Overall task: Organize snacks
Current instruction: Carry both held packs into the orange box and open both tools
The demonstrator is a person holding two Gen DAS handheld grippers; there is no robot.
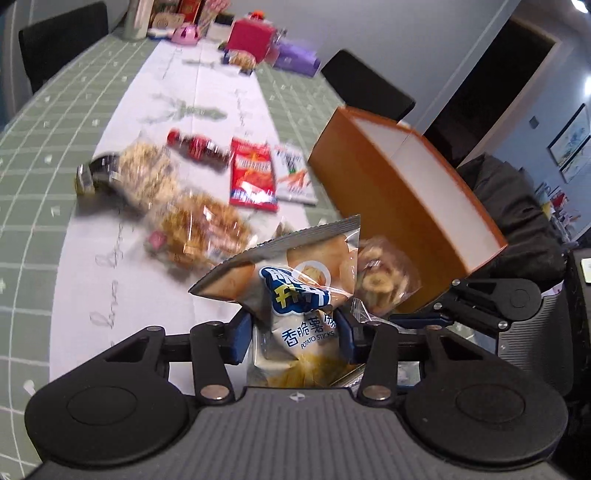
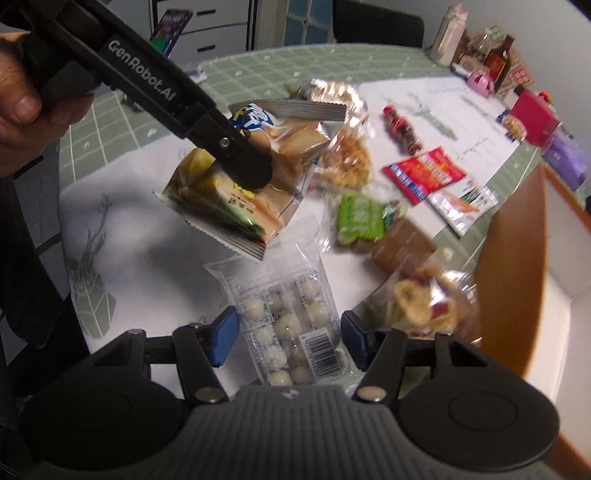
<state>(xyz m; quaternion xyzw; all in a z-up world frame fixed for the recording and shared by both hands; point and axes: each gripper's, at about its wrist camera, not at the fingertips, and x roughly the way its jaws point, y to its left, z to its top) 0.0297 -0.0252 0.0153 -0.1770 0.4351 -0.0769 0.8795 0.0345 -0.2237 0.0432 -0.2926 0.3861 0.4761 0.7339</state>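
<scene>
My left gripper point(image 1: 295, 332) is shut on a silver potato sticks bag point(image 1: 295, 280) and holds it above the table, near the open orange box point(image 1: 384, 199). The same bag shows in the right wrist view point(image 2: 258, 177), pinched by the left gripper point(image 2: 243, 166). My right gripper point(image 2: 288, 332) is open, its blue fingers on either side of a clear packet of white balls point(image 2: 291, 317) that lies on the white cloth. A clear bag of ring snacks point(image 2: 424, 306) lies beside the orange box point(image 2: 517, 280).
Loose snacks lie on the cloth: a red packet point(image 2: 424, 173), a white carrot packet point(image 2: 461, 206), a green packet point(image 2: 362, 218), a red bottle point(image 2: 402, 133), clear nut bags point(image 1: 177, 206). Boxes and bottles stand at the far table end point(image 1: 251, 33). Black chairs point(image 1: 365, 85) stand around.
</scene>
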